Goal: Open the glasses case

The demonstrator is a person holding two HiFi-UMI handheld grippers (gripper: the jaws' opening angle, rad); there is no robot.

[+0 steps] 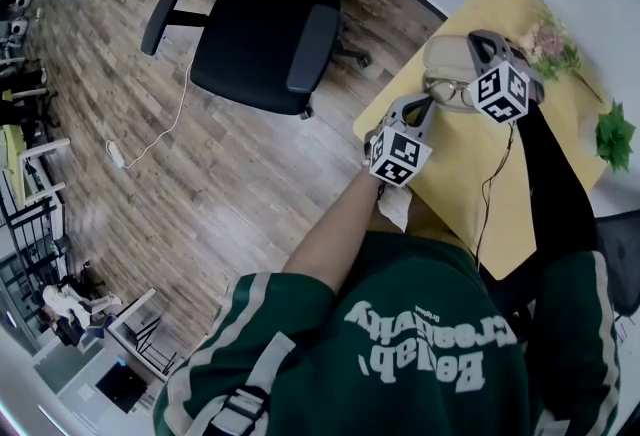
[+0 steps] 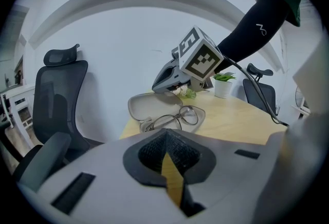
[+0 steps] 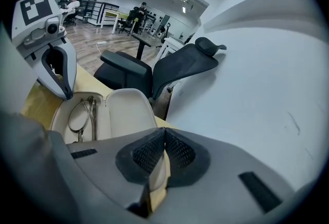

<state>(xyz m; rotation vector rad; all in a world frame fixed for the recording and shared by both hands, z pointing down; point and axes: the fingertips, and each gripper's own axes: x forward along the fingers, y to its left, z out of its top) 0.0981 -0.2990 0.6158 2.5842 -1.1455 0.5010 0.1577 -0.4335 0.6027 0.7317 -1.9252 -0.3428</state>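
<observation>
Head view: pale yellow wooden worktop (image 1: pixel 470 184) below. A beige oval hard-shell glasses case (image 1: pixel 440 54) lies open on it, lid folded flat. The thin metal-framed spectacles (image 1: pixel 450 92) rest in the base half. The left gripper (image 1: pixel 425 106) has its jaws pointing at the near rim of the case. The right gripper (image 1: pixel 478 39) is at the case's other side, jaws close above the lid. A black mesh office chair (image 1: pixel 265 44) stands on the floor, well apart from both jaws.

Left gripper view: left gripper (image 2: pixel 165 133) jaws clenched, tips meeting, nothing held; only a sliver of worktop (image 2: pixel 247 120) shows through. The glasses case (image 2: pixel 151 105) is straight ahead of the jaws, near them, with the spectacles (image 2: pixel 177 117) in the half nearer the jaws. The right gripper (image 2: pixel 162 83) hangs just above the far edge of the lid. A small green plant in a white pot (image 2: pixel 223 84) sits far ahead and right of the jaws.

Right gripper view: right gripper (image 3: pixel 164 133) jaws clenched, empty. The glasses case (image 3: pixel 126 112) lies just ahead and left of the jaws, lid nearest. The spectacles (image 3: pixel 82 115) are in the base beyond. The left gripper (image 3: pixel 67 94) has its tips at the far rim of the base; contact cannot be told.
</observation>
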